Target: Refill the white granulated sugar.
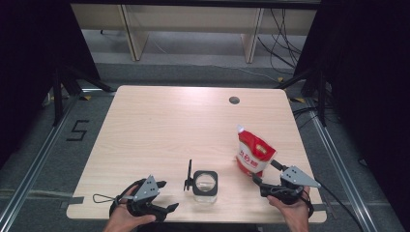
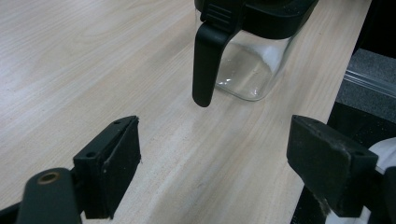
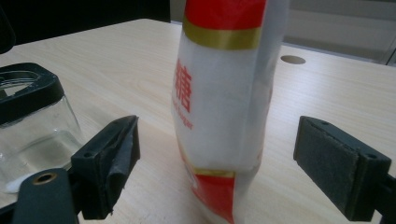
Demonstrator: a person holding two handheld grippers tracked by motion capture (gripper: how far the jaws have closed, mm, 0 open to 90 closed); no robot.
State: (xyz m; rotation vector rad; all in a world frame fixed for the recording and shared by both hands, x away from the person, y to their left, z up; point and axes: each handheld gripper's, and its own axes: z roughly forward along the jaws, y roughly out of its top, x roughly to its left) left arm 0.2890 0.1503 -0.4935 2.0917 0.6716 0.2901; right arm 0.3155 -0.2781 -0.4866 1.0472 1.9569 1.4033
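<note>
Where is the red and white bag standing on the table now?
In the high view the red and white bag stands upright near the table's right front, right of the glass jar. It is just ahead of the open right claw.

a pale wooden table (image 1: 159, 130) on grey floor (image 1: 193, 72), black curtains (image 1: 29, 58) at both sides

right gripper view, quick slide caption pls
Open black fingers flank an upright red-and-white sugar pouch on the pale wooden table.

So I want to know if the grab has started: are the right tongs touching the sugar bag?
Apart. The right gripper view shows the right tongs open, with table visible between each pad and the sugar bag.
</note>
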